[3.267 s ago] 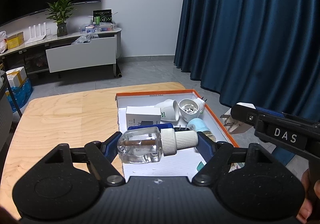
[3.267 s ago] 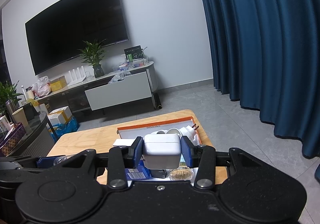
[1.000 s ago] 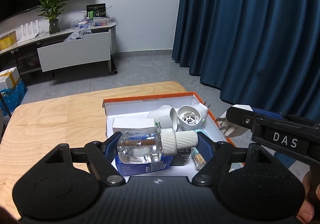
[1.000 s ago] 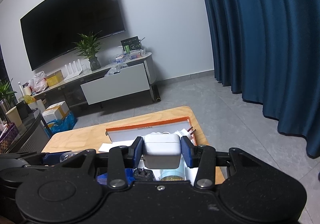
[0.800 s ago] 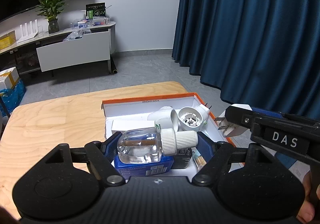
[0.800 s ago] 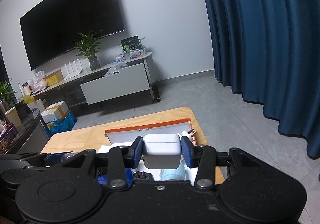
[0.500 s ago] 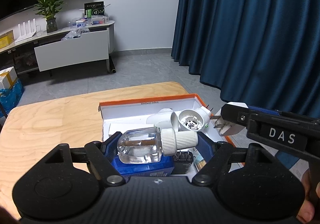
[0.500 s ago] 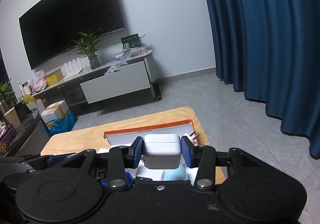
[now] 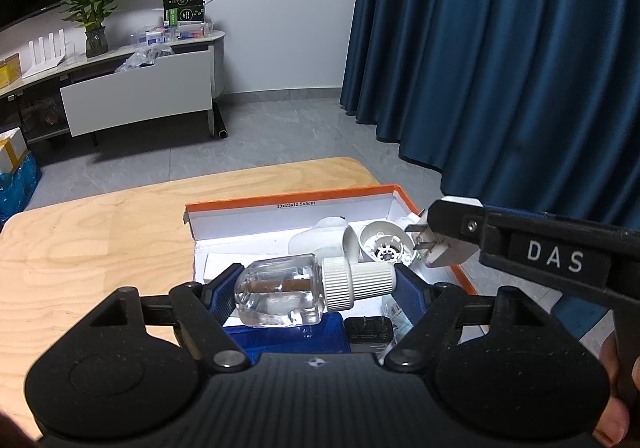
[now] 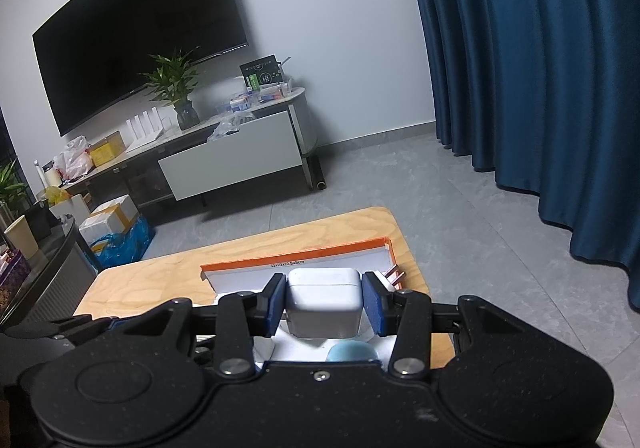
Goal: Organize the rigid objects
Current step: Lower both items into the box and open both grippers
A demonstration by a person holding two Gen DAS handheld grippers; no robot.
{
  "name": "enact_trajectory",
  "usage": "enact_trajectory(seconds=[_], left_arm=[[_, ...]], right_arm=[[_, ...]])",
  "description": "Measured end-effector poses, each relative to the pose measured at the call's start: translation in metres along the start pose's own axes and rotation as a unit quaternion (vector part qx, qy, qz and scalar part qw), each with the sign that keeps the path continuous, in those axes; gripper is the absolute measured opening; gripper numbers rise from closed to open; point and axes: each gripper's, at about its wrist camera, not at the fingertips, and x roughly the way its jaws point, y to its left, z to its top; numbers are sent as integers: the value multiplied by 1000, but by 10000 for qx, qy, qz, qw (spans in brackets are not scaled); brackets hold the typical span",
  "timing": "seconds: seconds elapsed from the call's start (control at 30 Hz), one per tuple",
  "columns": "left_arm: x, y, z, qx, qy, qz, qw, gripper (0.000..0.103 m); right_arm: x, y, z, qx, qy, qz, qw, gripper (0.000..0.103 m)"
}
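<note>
Hovering over the orange box [image 9: 304, 199] on the counter [image 9: 100, 248], a clear bottle [image 9: 296, 290] is gripped crosswise by left fingers [image 9: 224, 292]; the white charger [image 10: 324, 302] is clamped by right fingers [image 10: 274, 302]. Transport step judged; lowering, then release, is required.

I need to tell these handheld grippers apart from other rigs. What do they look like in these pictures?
Both are matte black plastic. The left gripper and right gripper each have a broad speckled body with two round bulges, triangular cut-outs, silver pivot screws, and dark blue pads on the fingers. From the left camera, the right gripper's side carries a raised white "DAS" label. No cables or sleeves are visible.
</note>
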Motion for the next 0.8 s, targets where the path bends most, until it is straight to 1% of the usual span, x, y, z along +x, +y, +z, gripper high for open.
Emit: enact_trajectory(seconds=[0.43, 0.8], left_arm=[[11, 1, 3, 2, 55, -72, 10000, 80], [20, 1, 4, 2, 69, -146, 9999, 80]], right_arm=[[19, 2, 13, -57, 75, 33, 10000, 51], [43, 3, 23, -98, 161, -24, 9998, 51]])
